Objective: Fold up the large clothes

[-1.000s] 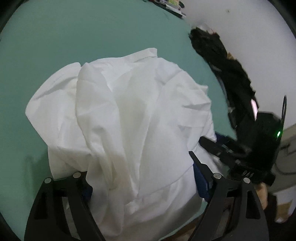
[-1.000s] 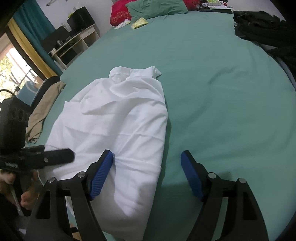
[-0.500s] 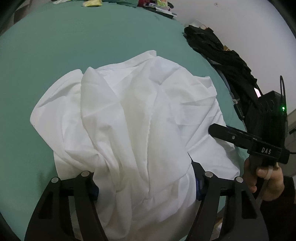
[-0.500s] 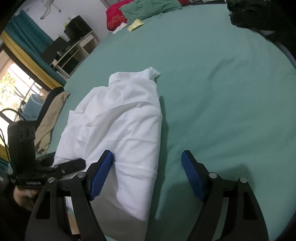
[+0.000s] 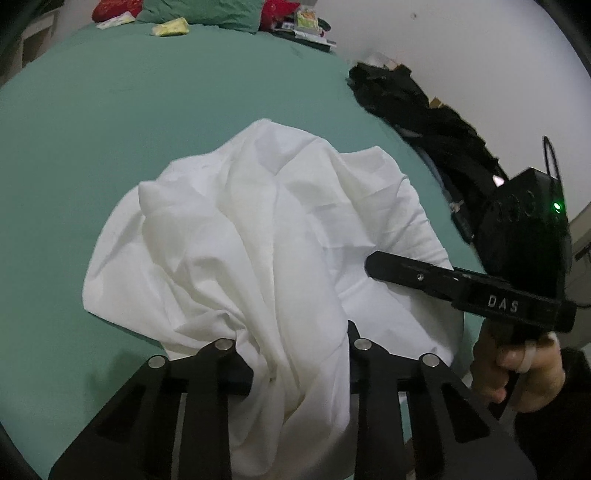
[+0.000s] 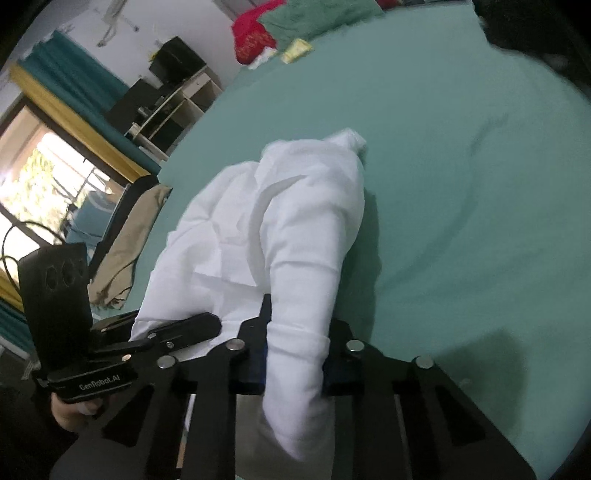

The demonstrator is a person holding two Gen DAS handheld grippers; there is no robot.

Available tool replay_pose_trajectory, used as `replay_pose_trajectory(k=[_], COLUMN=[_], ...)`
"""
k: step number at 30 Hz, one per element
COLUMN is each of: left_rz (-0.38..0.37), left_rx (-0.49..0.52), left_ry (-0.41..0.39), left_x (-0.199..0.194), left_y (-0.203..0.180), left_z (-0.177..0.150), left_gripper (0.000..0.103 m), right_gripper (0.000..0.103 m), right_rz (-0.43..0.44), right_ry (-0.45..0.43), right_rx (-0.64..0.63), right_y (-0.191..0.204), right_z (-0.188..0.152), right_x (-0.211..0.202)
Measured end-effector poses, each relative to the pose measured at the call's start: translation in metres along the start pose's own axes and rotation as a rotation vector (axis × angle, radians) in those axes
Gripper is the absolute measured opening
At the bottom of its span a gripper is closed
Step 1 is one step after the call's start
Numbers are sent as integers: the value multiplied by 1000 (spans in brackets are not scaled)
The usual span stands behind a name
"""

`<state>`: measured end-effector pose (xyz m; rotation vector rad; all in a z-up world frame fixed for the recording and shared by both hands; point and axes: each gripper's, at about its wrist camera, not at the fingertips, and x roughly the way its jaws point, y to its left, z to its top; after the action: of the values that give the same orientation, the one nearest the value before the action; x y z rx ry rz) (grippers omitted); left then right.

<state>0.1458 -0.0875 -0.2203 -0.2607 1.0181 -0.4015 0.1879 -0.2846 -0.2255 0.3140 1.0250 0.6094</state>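
A large white garment [image 5: 258,236] lies crumpled on the green bed sheet [image 5: 110,122]. My left gripper [image 5: 295,354] is shut on a bunched fold at the garment's near edge, and the cloth hides its pads. My right gripper [image 6: 295,354] is shut on another thick fold of the same garment [image 6: 295,229] at its near right edge. The right gripper's body [image 5: 480,291] shows at the right of the left wrist view, and the left gripper's body [image 6: 110,350] at the lower left of the right wrist view.
A pile of black clothes [image 5: 424,107] lies along the bed's right edge by the white wall. Red and green pillows [image 6: 295,29] and small items sit at the far end. A shelf unit [image 6: 173,99], window and beige cloth [image 6: 125,243] are left of the bed.
Both grippers have closed from open onto folds of the white garment. The garment's near edge has bunched up and both views have tilted upward.
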Motion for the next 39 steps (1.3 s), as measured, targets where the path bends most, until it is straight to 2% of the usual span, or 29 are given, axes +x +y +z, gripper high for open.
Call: replay_pose_trajectory(k=[10,15,20,29,31,39], left_rz=[-7,-3,15,91,112,194], left_rx=[8,11,22,43,49,68], left_ry=[-98,-150,-220,-300,-309,-303], left_x=[-58,-86,-123,-166,-165,-166], left_y=[10,23,45,108,115,189], left_z=[7,10,19,50,60,98], left_gripper=[27,27,27,27,27,27], right_gripper=[16,16,16,16,16,16], right_rz=[-43,-71,-49,-2,6,50], right_ry=[-134,-183,-228,-288,-296,-286], right_rx=[-126,-217,-248,-289,-287,-274], right_y=[65,105,137,193,202,229], right_z=[11,17,31,58,64,94], right_x=[-30,-32,-26,19,33,101])
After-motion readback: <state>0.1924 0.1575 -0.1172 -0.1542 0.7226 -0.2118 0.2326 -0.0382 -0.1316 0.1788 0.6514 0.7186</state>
